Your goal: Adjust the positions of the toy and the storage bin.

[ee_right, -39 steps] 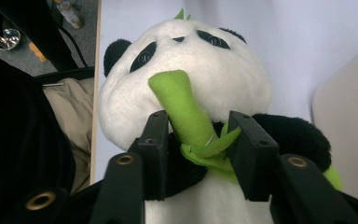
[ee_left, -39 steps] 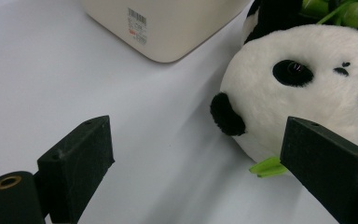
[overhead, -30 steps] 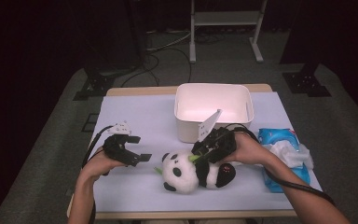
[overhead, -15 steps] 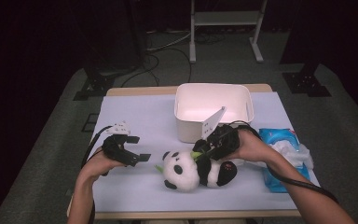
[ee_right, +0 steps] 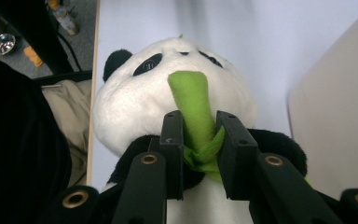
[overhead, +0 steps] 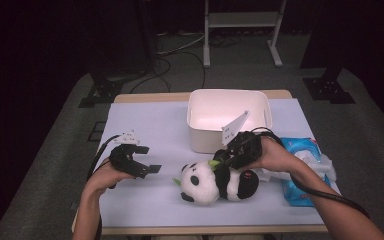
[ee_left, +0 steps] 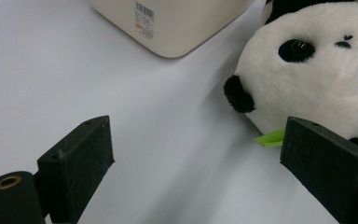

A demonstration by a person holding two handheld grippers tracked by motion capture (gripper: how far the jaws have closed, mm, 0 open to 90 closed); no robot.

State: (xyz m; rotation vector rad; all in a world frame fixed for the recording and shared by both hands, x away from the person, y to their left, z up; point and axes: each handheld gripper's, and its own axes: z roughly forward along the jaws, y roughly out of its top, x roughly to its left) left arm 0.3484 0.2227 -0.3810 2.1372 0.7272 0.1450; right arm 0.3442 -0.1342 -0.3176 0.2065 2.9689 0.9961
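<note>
Right gripper (ee_right: 199, 135): jaws drawn narrow and pinched on the green felt stalk (ee_right: 193, 107) of the panda plush (ee_right: 135, 112); over the last moments they have been closing in on it, and in the right gripper view the stalk sits squeezed between both black pads, bunched just below them.
Right gripper in the high view (overhead: 225, 161): lies over the panda's chest, held by the person's right hand (overhead: 275, 156), its grey three-cornered plate tilted up towards the bin.
Panda plush (overhead: 215, 181): lies on its back right under the right gripper's jaws, white head pointing away from that gripper towards the left gripper, black legs nearer the right hand.
Green stalk, far end: sticks out beyond the jaw tips across the panda's face.
Left gripper (overhead: 147, 160): jaws spread wide with only bare table between them, held just above the table by the left hand (overhead: 102, 175).
Panda from the left gripper (ee_left: 317, 70): ahead and to the right of the jaws, face turned towards them, near the right jaw but apart from it; a green leaf tip (ee_left: 270, 138) pokes out just beside that jaw.
White bin (overhead: 229, 117): beyond the right gripper, its near wall just behind it; ahead of the left gripper's jaws, well apart.
Blue wipes pack (overhead: 305, 170): beside the right hand, on the side away from the panda.
Table (overhead: 145, 125): pale cover under both grippers.
</note>
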